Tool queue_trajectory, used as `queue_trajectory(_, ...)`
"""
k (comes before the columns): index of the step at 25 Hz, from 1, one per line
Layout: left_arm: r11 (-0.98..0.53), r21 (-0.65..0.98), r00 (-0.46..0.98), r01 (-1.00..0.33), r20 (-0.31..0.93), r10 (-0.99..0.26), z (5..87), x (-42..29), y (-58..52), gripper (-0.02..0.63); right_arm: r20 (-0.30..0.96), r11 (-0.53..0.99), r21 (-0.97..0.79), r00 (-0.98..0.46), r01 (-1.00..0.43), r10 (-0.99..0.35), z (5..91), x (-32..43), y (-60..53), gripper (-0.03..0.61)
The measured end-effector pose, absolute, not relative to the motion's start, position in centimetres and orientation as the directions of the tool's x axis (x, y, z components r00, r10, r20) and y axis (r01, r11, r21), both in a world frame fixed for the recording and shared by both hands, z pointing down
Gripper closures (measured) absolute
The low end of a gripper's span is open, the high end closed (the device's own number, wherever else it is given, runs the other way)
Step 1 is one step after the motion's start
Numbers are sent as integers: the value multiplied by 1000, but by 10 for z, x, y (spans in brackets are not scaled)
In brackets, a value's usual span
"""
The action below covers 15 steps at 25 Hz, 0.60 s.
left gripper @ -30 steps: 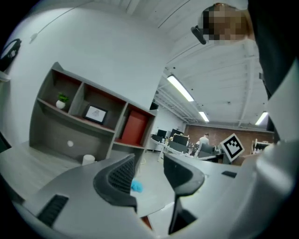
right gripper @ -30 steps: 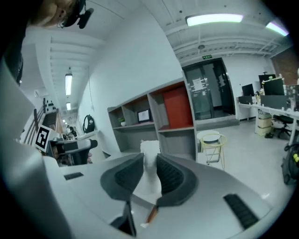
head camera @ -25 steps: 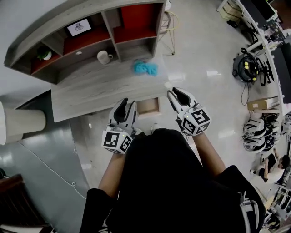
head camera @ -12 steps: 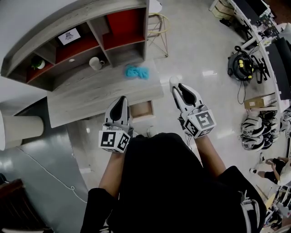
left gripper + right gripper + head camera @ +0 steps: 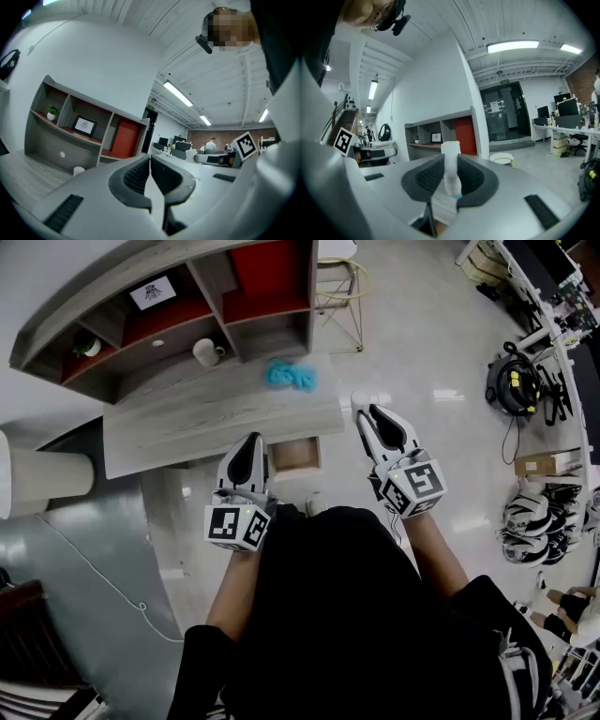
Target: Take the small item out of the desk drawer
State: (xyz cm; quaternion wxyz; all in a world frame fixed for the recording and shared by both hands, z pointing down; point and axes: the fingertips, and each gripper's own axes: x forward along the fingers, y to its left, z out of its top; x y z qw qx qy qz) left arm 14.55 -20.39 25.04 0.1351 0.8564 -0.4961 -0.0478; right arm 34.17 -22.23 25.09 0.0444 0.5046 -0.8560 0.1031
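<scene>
The grey wooden desk (image 5: 187, 418) has a small drawer (image 5: 294, 455) standing out from its front edge. My left gripper (image 5: 251, 442) hovers just left of the drawer, its jaws shut with nothing between them; its own view shows the gripper (image 5: 150, 161) with the pads pressed together. My right gripper (image 5: 367, 415) is off the desk's right corner, above the floor. It is shut on a small white bottle-like item (image 5: 359, 401). In the right gripper view that item (image 5: 451, 164) stands upright between the pads, a blue bit at its lower end.
A blue cloth (image 5: 291, 377) and a white mug (image 5: 206, 352) lie on the desk top. Behind stands a shelf unit (image 5: 216, 277) with red back panels. A wire stool (image 5: 337, 287) is at the desk's right end, a white cylinder (image 5: 42, 486) at the left.
The left gripper's jaws, open a second ago, have closed on nothing. The right gripper still holds the white item and sits a little farther right of the drawer.
</scene>
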Motion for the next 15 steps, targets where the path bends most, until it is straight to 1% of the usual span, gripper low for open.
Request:
queue_trajectory(7,-449,269,482,-852,69,-873,258,146,-194,596,147,508,-135,-524,-851,-839,257,339,-216,497)
queue_trajectory(15,-434,274,470,-858,81,-879,261,143,-188,596,158,531,-146,-549,-835,-820,265,334,-214,499)
